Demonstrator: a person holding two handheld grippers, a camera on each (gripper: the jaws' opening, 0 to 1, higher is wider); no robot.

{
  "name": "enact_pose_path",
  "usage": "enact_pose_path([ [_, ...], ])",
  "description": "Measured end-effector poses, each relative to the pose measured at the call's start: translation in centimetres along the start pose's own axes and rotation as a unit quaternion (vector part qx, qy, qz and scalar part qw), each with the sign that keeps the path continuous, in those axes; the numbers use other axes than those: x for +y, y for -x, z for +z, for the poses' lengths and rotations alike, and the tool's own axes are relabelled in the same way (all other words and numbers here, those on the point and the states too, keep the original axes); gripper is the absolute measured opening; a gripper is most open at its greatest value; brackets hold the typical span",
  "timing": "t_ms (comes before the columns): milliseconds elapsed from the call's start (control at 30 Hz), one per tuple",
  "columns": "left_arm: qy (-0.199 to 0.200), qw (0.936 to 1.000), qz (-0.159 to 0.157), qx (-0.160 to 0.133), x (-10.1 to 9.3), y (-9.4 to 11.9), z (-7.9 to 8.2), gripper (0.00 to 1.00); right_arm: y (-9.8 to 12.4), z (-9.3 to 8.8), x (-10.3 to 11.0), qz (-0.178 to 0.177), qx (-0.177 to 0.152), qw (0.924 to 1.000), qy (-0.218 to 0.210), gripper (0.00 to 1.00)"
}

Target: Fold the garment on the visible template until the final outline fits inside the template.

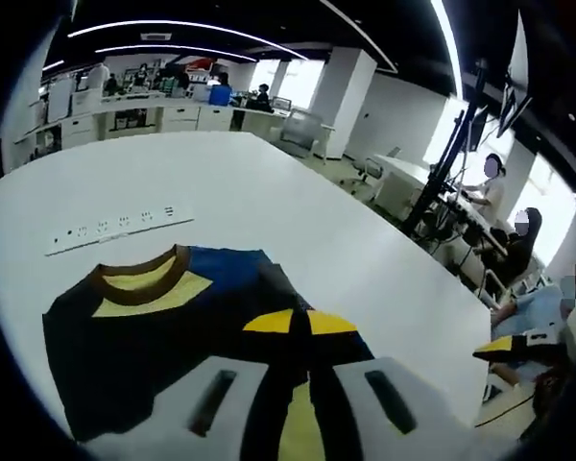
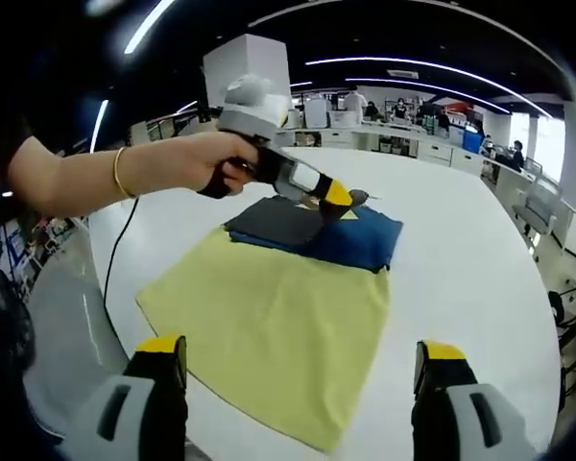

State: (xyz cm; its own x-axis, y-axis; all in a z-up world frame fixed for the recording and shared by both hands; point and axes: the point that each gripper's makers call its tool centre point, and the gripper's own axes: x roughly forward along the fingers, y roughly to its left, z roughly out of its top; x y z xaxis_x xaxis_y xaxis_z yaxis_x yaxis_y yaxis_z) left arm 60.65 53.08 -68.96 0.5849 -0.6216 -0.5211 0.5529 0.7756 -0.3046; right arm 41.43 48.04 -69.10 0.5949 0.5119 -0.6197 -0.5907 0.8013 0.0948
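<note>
While gripped by the left gripper (image 2: 338, 200), garment (image 2: 317, 235) without legible writing.

A white table (image 2: 461, 240) carries everything. At the centre of the right gripper view, a yellow cloth (image 2: 278, 327) lies flat on it, with the folded garment (image 2: 355, 240) at its upper edge. In the left gripper view, a white power strip (image 1: 115, 229) lies at centre left.

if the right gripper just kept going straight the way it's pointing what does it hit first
Most likely the yellow cloth, spread on the white table just ahead of the open right gripper. The folded dark garment lies beyond it. Depth is unclear.
</note>
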Motion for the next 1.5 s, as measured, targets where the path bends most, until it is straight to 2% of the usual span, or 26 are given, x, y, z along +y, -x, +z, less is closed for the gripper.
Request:
enact_pose_path([
  [167, 0.012, 0.9999, -0.005, 0.003, -0.3, -1.1, -0.8, 0.01, -0.1, 0.0, -0.2, 0.000, -0.001, 1.0000, -0.003, 0.99],
  [400, 0.005, 0.9998, -0.017, 0.012, -0.7, -2.8, -2.3, 0.02, -0.1, -0.1, -0.9, -0.010, -0.008, 0.9998, -0.013, 0.99],
  [433, -0.005, 0.9997, -0.020, 0.011, -0.9, -2.9, -2.4, 0.03, -0.1, -0.1, -1.0, -0.011, -0.009, 0.9998, -0.014, 0.99],
  [567, -0.024, 0.9993, -0.027, 0.003, -1.4, -2.9, -2.5, 0.25, -0.1, 0.0, -1.3, -0.013, -0.012, 0.9997, -0.016, 0.99],
  [733, -0.056, 0.9983, -0.019, -0.001, -0.8, -2.2, -2.5, 0.39, -0.2, 0.1, -1.5, -0.014, -0.011, 0.9997, -0.017, 0.99],
  [867, -0.067, 0.9977, -0.007, -0.009, 0.1, -1.3, -2.0, 0.57, -0.5, 0.6, -1.4, -0.009, -0.013, 0.9998, -0.011, 0.99],
  [933, -0.068, 0.9976, 0.000, -0.013, 0.6, -0.7, -1.8, 0.63, -0.7, 0.8, -1.2, -0.006, -0.014, 0.9999, -0.009, 0.99],
  [1067, -0.055, 0.9981, 0.020, -0.021, 1.9, 0.8, -1.1, 0.79, -1.1, 1.4, -1.0, 0.000, -0.014, 0.9999, -0.004, 1.00],
  [1267, -0.070, 0.9960, 0.043, -0.033, 3.7, 3.5, -0.3, 0.97, -1.4, 2.0, -0.5, 0.008, -0.015, 0.9999, 0.001, 1.00],
  [1500, -0.088, 0.9936, 0.060, -0.037, 5.4, 7.9, -0.7, 0.99, -1.7, 2.4, -0.2, 0.013, -0.011, 0.9998, 0.008, 1.00],
])
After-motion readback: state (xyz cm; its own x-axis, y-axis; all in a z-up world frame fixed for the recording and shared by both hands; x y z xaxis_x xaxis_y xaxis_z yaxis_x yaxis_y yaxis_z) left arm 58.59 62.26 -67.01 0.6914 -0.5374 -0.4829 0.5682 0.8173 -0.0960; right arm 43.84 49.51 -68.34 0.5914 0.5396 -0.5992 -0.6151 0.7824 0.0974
